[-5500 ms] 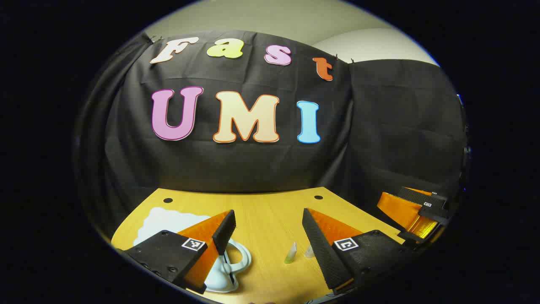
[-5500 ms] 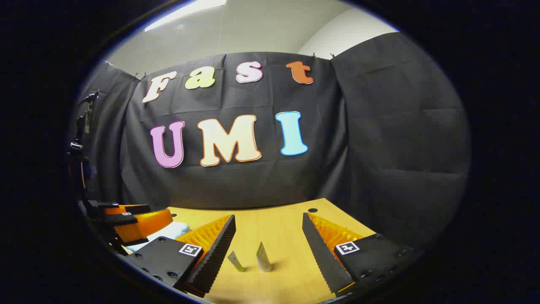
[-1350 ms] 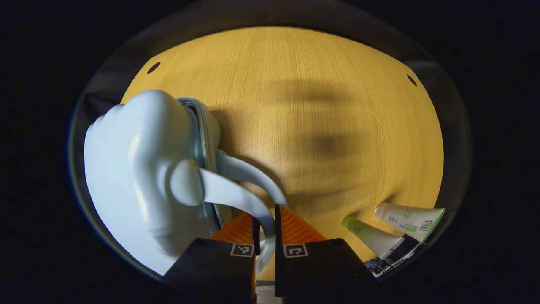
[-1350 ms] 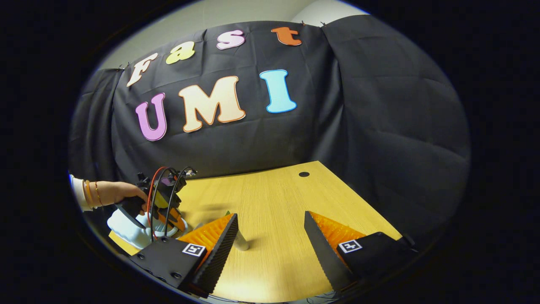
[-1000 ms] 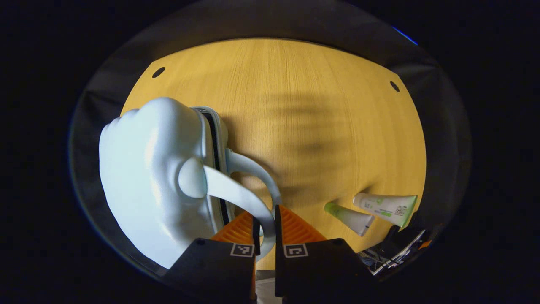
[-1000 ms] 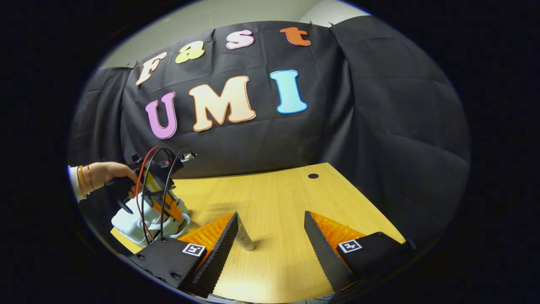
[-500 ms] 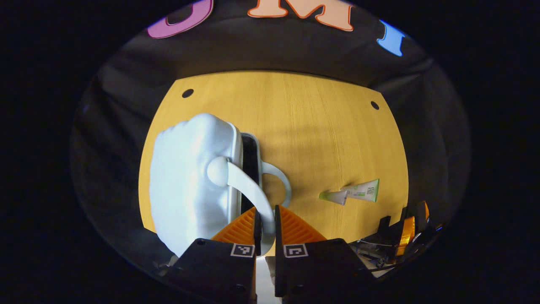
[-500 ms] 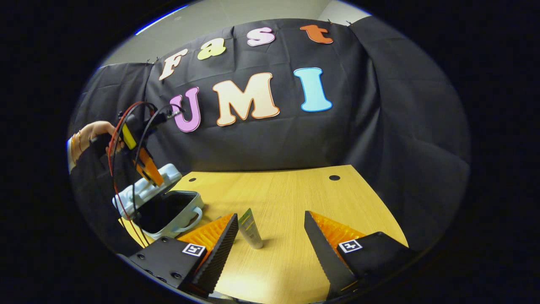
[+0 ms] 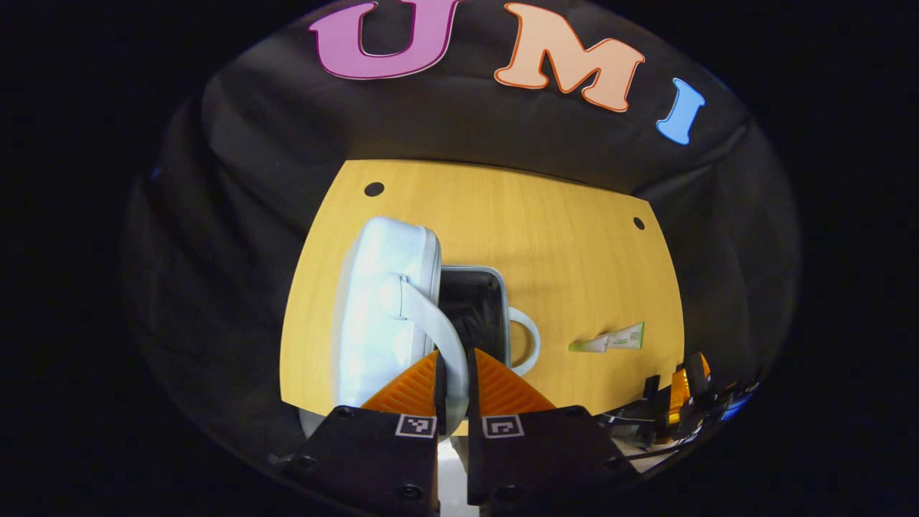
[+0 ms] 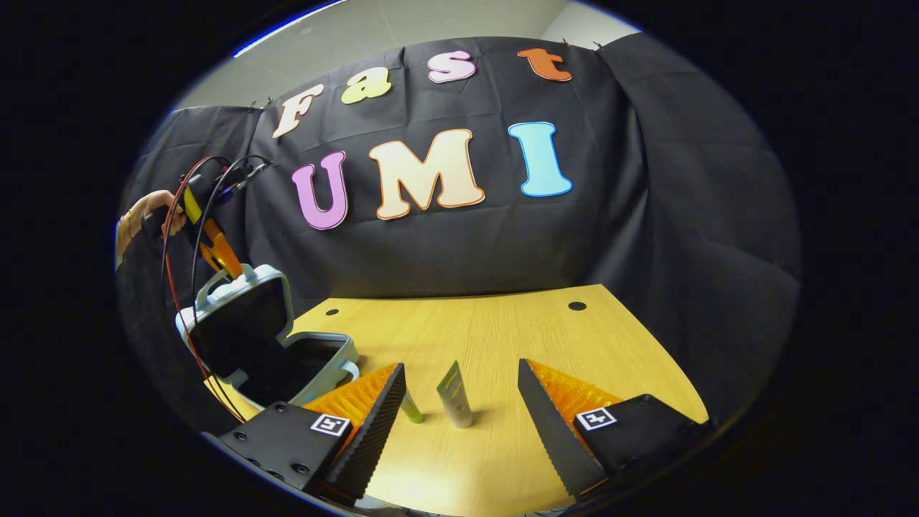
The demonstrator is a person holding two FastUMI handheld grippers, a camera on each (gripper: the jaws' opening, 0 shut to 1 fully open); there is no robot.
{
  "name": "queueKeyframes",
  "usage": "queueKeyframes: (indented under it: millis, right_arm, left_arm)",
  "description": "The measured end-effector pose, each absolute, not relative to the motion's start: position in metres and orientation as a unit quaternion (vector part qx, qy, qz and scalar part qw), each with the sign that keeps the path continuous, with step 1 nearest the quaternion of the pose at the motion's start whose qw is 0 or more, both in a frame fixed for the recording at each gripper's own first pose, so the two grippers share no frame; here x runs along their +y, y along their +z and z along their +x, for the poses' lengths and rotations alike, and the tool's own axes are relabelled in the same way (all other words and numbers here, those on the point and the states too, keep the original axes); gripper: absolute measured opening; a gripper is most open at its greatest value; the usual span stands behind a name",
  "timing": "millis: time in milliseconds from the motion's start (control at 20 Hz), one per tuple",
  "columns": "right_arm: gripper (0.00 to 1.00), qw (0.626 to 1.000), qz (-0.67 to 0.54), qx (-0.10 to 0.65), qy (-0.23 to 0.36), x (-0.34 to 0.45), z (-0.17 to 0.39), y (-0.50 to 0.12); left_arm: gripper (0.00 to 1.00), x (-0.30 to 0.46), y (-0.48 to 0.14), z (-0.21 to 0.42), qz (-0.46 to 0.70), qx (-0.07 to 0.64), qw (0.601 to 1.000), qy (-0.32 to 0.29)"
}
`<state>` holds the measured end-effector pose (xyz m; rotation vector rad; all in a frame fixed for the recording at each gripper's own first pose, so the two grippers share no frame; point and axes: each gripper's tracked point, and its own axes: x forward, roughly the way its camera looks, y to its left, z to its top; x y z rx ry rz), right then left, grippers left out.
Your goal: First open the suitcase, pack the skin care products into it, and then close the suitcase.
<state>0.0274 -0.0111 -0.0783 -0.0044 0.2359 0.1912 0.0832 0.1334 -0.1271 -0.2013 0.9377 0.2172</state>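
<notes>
The left gripper (image 9: 452, 373) holds the handle (image 9: 431, 327) of the suitcase lid (image 9: 384, 309) between its two orange fingers, which stand very close together with the pale strap pressed between them. The lid is lifted and stands almost upright above the lower shell (image 9: 477, 309), whose dark inside is open to view. The pale blue suitcase (image 10: 266, 345) sits at the left part of the wooden table (image 10: 502, 337). In the right gripper view, a hand (image 10: 147, 212) holds the left gripper above the raised lid.

The right gripper (image 10: 459, 413) is wide, with nothing between its fingers, and hovers low over the table. Two skin care tubes stand on the table in front of it: a white tube (image 10: 454, 395) and a smaller green tube (image 10: 411, 408) just beside it to the left. The green one is partly hidden behind a finger, so its full shape is hard to tell. In the left gripper view the two tubes (image 9: 607, 339) appear small, well apart from the suitcase.
</notes>
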Motion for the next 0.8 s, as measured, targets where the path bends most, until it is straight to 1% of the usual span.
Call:
queueKeyframes:
  millis: [150,300,350,400,700,750,800]
  right_arm:
    - [0.98,0.992,0.003,0.106,0.069,0.014,0.026,-0.077]
    - [0.98,0.994,0.014,0.103,0.042,0.038,0.025,-0.082]
    - [0.98,0.994,0.013,0.102,0.037,0.045,0.024,-0.082]
    - [0.98,0.995,0.007,0.099,0.031,0.051,0.023,-0.081]
    - [0.98,0.995,-0.009,0.096,0.012,0.075,0.020,-0.080]
    - [0.94,0.995,-0.008,0.099,0.009,0.078,0.021,-0.081]
    - [0.98,0.995,-0.010,0.104,0.007,0.081,0.021,-0.083]
  left_arm:
    - [0.09,0.176,-0.127,0.078,-0.054,0.448,0.884,0.119]
    - [0.08,0.241,-0.123,0.058,-0.038,0.452,0.881,0.131]
    - [0.06,0.255,-0.125,0.054,-0.041,0.455,0.880,0.129]
    - [0.08,0.270,-0.127,0.053,-0.045,0.454,0.880,0.133]
    - [0.07,0.366,-0.163,0.031,-0.069,0.459,0.868,0.178]
    - [0.07,0.380,-0.172,0.027,-0.072,0.462,0.864,0.188]
    - [0.07,0.399,-0.185,0.021,-0.068,0.465,0.859,0.204]
